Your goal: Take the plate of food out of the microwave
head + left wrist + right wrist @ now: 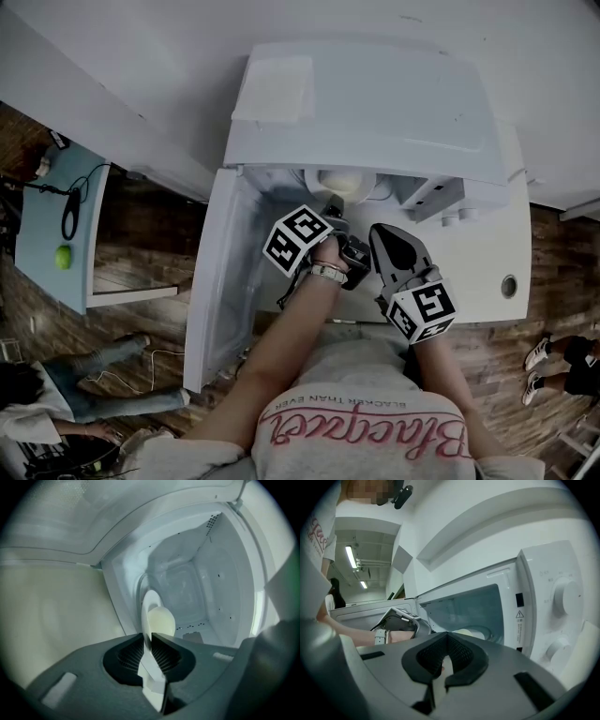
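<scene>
The white microwave (375,103) stands with its door (220,272) swung open to the left. Inside is a white plate (151,606) carrying a pale round piece of food (161,620); from the head view the food (345,180) shows just inside the opening. My left gripper (149,644) reaches into the cavity and its pads press on the plate's near rim. In the head view the left gripper (336,211) is at the opening. My right gripper (382,234) hovers just outside, to the right of the left one. The right gripper (443,667) has its jaws together with nothing held.
Two control knobs (567,595) sit on the microwave's right panel. A light blue table (56,216) with a green ball (63,256) and a black cable stands at left. A person (56,394) sits on the floor at lower left; someone's feet (553,361) are at right.
</scene>
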The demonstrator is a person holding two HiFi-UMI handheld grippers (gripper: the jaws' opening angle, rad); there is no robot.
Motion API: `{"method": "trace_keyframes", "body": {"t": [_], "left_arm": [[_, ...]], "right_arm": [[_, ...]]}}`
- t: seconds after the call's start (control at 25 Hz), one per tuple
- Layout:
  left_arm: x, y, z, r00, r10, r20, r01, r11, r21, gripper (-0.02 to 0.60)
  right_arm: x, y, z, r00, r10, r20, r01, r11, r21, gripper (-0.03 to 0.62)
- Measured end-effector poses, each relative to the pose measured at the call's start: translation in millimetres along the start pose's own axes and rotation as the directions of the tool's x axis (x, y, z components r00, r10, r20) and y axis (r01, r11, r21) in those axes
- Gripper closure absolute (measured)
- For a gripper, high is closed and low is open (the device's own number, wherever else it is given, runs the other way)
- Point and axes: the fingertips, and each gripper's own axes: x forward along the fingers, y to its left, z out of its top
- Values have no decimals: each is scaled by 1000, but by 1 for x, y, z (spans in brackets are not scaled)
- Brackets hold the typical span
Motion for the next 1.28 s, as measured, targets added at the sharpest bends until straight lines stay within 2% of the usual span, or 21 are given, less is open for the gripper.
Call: {"method": "trace_keyframes", "body": {"t": [0.16,0.28,0.64,1.28], "left_arm": [[-4,0,-1,999,-40,6,40,999,-19,534],[-5,-2,-1,995,-97,20,98,994,-53,548],[-9,-6,-3,964,-260,63,266,955,-129,563],[-29,0,-10,938,-343,45,346,932,-106,563]], "right_arm": [[-4,2,-2,1000,-6,4,6,1000,4,586],[-6,4,-4,1000,-11,6,11,1000,7,586],[-14,9,-8,1000,-26,4,26,1000,9,586],[-26,25,-17,999,-38,5,38,999,16,586]]}}
